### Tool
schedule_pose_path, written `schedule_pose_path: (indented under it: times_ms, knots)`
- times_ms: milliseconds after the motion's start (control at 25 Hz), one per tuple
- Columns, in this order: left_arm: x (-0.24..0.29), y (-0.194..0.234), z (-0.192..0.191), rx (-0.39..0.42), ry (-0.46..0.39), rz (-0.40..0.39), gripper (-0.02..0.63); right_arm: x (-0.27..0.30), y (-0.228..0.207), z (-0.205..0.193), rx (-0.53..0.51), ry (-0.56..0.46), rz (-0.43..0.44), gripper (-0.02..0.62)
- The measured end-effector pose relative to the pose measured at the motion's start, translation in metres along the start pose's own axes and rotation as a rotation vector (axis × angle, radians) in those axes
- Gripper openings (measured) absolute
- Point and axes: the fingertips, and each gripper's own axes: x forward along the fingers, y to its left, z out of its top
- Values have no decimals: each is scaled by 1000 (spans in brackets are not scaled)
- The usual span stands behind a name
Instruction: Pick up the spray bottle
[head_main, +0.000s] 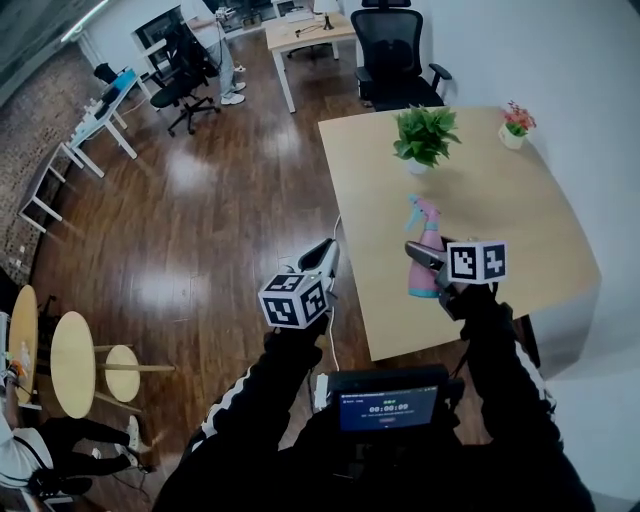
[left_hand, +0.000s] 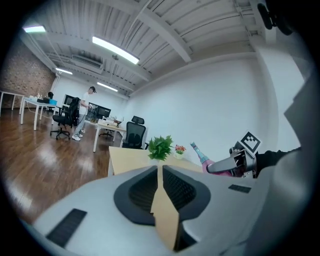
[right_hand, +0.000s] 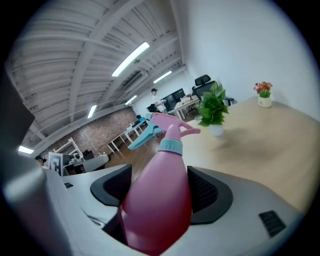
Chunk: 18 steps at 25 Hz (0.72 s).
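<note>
The grasp looks done: the right gripper (right_hand: 161, 192) clamps the pink spray bottle (right_hand: 159, 210) by its body near the table's (head_main: 500, 190) front edge, seemingly lifted. The left gripper (left_hand: 159, 186) is closed and empty. Next move, I judge, is a steady hold.

one spray bottle (head_main: 424, 280); two potted plants (head_main: 424, 137) (head_main: 516, 124); two grippers (head_main: 323, 257) (head_main: 428, 258); one wooden table (head_main: 500, 215)

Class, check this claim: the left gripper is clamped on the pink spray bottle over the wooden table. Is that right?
No. The right gripper is clamped on the pink spray bottle over the wooden table, as the right gripper view shows. The left gripper is shut and empty.
</note>
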Motion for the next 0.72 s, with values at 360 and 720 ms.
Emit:
schedule_pose_path:
  times_ms: [360, 720]
  knots:
    - [-53, -40, 58, 98, -145, -25, 40, -90, 73, 55, -205, -293, 4, 342]
    - [-89, -57, 73, 129, -280, 20, 3, -152, 91, 62, -329, -527, -11, 341]
